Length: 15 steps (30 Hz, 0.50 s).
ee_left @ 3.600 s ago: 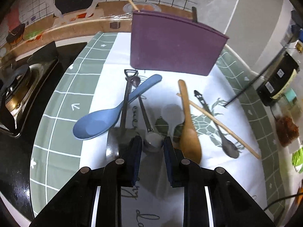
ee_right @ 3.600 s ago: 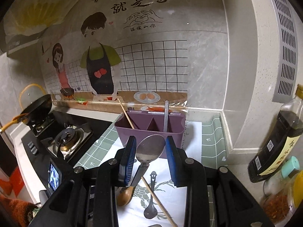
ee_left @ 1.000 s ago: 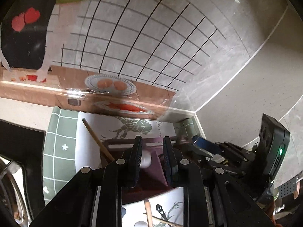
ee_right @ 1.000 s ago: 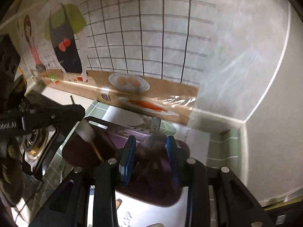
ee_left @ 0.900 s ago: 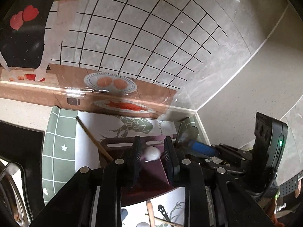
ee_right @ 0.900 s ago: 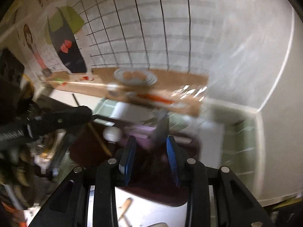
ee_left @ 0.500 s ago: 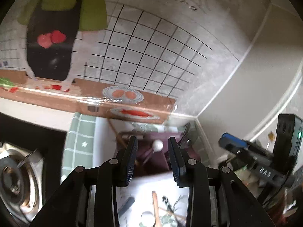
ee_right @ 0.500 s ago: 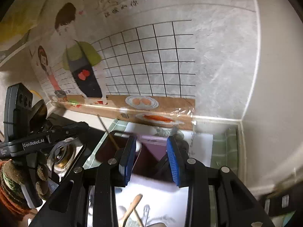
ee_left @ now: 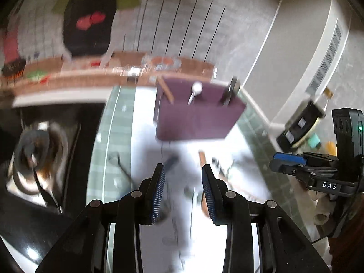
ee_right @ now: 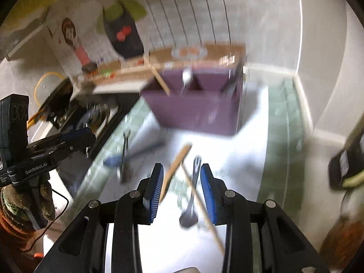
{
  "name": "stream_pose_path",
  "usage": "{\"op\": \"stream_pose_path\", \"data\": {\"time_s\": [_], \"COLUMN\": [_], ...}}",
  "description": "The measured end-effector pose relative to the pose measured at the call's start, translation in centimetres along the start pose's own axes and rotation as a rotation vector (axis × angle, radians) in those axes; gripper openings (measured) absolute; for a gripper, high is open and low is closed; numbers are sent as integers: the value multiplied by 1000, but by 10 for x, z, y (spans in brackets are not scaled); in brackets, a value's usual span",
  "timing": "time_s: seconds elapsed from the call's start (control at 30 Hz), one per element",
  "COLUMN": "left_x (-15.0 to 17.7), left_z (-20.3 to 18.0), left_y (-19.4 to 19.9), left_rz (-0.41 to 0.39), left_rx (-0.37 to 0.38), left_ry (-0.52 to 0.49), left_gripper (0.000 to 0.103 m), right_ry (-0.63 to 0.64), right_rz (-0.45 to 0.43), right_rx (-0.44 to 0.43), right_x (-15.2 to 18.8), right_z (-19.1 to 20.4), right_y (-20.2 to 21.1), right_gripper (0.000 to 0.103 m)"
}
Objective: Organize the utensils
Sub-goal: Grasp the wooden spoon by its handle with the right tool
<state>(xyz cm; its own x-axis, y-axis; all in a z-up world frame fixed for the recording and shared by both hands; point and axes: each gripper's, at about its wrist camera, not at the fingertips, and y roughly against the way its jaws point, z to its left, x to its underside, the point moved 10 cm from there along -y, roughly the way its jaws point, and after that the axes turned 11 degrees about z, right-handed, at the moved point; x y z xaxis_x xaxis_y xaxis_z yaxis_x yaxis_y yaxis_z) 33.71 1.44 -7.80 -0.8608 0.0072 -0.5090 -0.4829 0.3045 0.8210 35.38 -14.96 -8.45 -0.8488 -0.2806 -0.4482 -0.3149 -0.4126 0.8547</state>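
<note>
Left gripper [ee_left: 182, 188] tilted down over the mat [ee_right: 238, 154], jaws apart, empty; right gripper [ee_right: 181, 190] angled likewise, parted, gripping nothing. Far off, purple holder [ee_left: 195, 118] upright with chopstick [ee_left: 166, 89], white-tipped handle [ee_left: 196, 91] and dark spoon [ee_left: 231, 91] inside. Loose utensils nearer: wooden spoon [ee_right: 175, 168], dark spoon [ee_right: 192, 195], chopstick [ee_right: 200, 204], all blurred.

Left tongs [ee_left: 182, 191] open, empty — purple caddy [ee_left: 195, 116] ahead w/ chopstick [ee_left: 166, 88], spoon [ee_left: 196, 88] upright inside.
</note>
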Motion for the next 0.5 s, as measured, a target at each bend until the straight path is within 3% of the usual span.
{"op": "stream_pose_path", "data": {"time_s": [0.13, 0.23, 0.5], "left_x": [34, 48, 49], "left_z": [3, 9, 31], "left_y": [-14, -19, -6], "left_rz": [44, 57, 30], "left_rx": [-26, -37, -88], "left_ry": [-9, 13, 48], "left_gripper": [35, 35, 35], "right_ry": [-25, -21, -4], "right_rz": [77, 106, 120], "right_rx": [-37, 11, 52], "right_x": [34, 47, 26], "right_z": [1, -3, 7], "right_y": [-25, -43, -84], "right_gripper": [32, 32, 32]}}
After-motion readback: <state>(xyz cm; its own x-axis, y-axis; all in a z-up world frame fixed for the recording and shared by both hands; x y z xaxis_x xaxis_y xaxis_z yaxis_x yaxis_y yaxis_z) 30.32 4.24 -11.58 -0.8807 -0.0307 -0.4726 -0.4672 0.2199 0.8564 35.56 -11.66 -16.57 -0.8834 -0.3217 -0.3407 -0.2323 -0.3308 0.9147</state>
